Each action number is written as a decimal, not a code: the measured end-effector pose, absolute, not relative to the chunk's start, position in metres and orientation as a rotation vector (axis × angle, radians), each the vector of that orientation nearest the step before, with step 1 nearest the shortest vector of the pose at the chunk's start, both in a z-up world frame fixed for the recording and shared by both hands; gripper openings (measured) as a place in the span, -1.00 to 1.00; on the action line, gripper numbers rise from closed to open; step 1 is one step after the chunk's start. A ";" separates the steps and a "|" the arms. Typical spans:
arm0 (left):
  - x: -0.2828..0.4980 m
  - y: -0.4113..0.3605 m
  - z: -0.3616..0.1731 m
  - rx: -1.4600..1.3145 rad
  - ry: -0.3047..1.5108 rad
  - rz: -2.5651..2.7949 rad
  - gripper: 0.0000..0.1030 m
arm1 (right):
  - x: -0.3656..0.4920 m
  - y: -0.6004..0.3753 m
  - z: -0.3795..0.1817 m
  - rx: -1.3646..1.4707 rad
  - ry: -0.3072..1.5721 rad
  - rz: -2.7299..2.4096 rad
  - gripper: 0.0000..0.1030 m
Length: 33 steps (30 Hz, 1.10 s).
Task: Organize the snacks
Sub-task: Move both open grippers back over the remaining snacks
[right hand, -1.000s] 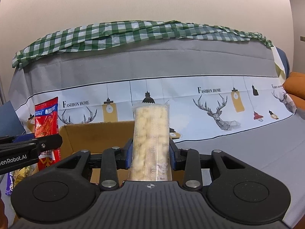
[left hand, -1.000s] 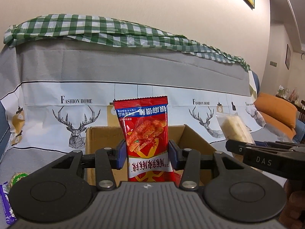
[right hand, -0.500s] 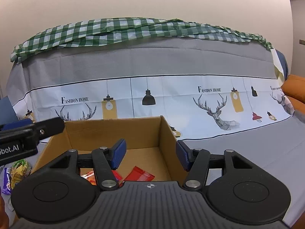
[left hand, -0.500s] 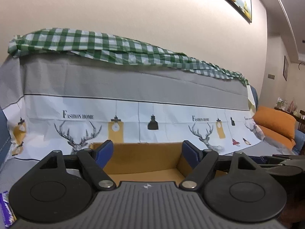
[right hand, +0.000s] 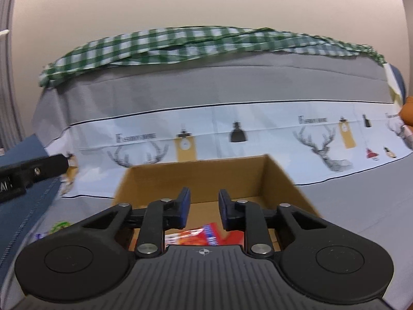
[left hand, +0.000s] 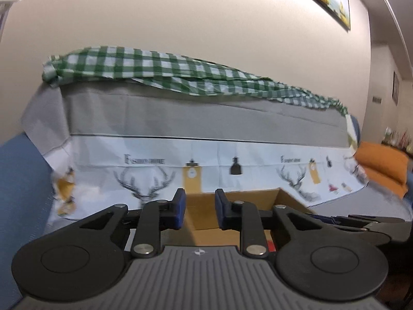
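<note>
1. Both views are blurred. The gripper bodies hide most of the floor of the cardboard box [right hand: 196, 178]; the print on the sofa cover [right hand: 258, 131] cannot be read.
2. In the box lies a red snack packet [right hand: 204, 236], seen only between the right gripper's [right hand: 204, 210] fingers. Whether more lies there cannot be told.
3. The right gripper hovers over the box, fingers parted by a narrow gap, holding nothing.
4. The left gripper [left hand: 199, 210] is likewise parted and empty, over the box's left part.
5. A green wrapper [right hand: 60, 224] lies left of the box, on the cover.
6. Bare grey cover lies right of the box.
</note>
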<state>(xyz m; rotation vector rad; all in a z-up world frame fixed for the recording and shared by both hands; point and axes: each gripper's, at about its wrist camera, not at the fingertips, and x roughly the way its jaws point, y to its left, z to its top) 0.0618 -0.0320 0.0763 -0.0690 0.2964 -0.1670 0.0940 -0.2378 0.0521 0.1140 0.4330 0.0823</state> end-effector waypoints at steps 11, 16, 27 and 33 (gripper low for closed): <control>0.065 0.063 0.049 -0.129 0.440 0.160 -0.47 | 0.081 -0.164 0.052 0.108 0.445 0.277 -0.53; 0.067 0.100 0.040 -0.229 0.506 0.271 -0.47 | 0.079 -0.129 0.048 0.088 0.454 0.350 -0.53; 0.078 0.143 0.033 -0.343 0.590 0.351 -0.47 | 0.076 -0.076 0.030 0.040 0.498 0.477 -0.53; 0.084 0.156 0.022 -0.419 0.646 0.350 -0.47 | 0.076 -0.057 0.016 -0.005 0.520 0.534 -0.53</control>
